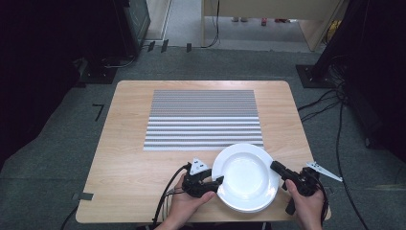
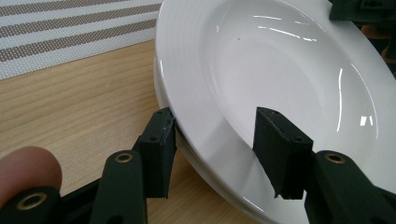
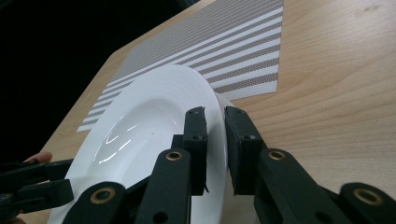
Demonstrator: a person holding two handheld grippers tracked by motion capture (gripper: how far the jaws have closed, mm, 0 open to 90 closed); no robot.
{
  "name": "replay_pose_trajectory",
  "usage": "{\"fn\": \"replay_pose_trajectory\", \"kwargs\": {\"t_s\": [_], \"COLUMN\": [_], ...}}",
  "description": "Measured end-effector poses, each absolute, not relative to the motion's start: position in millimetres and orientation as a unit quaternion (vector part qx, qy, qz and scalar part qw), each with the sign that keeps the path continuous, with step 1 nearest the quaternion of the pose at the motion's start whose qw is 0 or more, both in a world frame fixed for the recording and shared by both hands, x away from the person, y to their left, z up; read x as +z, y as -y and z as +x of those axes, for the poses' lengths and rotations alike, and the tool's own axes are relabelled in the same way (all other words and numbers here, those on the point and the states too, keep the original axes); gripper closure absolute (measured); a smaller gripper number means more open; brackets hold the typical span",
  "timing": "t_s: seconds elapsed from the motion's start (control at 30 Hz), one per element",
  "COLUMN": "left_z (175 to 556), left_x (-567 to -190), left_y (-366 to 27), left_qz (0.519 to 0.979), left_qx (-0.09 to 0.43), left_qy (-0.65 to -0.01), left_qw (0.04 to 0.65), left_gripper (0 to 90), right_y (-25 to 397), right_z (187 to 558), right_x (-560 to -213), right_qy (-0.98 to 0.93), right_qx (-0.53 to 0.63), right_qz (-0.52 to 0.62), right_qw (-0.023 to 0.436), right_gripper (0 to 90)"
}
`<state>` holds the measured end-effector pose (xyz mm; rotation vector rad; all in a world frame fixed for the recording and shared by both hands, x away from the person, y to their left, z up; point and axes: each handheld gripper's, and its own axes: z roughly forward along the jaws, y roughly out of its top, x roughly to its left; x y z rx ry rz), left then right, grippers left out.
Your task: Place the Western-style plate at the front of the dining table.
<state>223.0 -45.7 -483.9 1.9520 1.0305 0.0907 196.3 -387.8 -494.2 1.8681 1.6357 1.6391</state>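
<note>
Two claws on one white plate: right claw clamped on rim, left claw open astride opposite rim, above worktop.

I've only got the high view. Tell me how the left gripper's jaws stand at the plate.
Observer: The left gripper is open, its jaws astride the top plate's rim, one below, one over the bowl.
Operator: Now report the right one.
Observer: The right gripper is pinched on that plate's rim.
Operator: Check underneath it.
Observer: A second plate lies under it, its edge showing below the rim.
</note>
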Motion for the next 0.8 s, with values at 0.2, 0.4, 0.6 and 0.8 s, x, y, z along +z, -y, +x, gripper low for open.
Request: {"fn": "replay_pose_trajectory", "kwargs": {"t_s": [0.2,0.4,0.6,0.8], "left_z": [222.0,221.7,221.1,222.1], "left_x": [-482.7,-480.2,-478.7,-476.5], "left_y": [44.9,43.5,43.0,39.5], "left_qz": [0.785,0.785,0.783,0.776], "left_qx": [0.038,0.048,0.051,0.059], "left_qy": [-0.417,-0.419,-0.421,-0.427], "left_qw": [0.456,0.454,0.455,0.46], "left_gripper": [50.6,55.0,56.0,59.2], "right_y": [385.1,386.7,386.1,382.5], "right_z": [199.0,198.3,198.2,197.4], "right_x": [-500.1,-501.7,-501.4,-501.7], "right_qy": [-0.558,-0.551,-0.546,-0.553], "right_qx": [0.54,0.549,0.558,0.562], "right_qz": [0.625,0.625,0.622,0.614], "right_qw": [0.078,0.059,0.053,0.044], "right_gripper": [77.9,78.0,77.7,76.9]}}
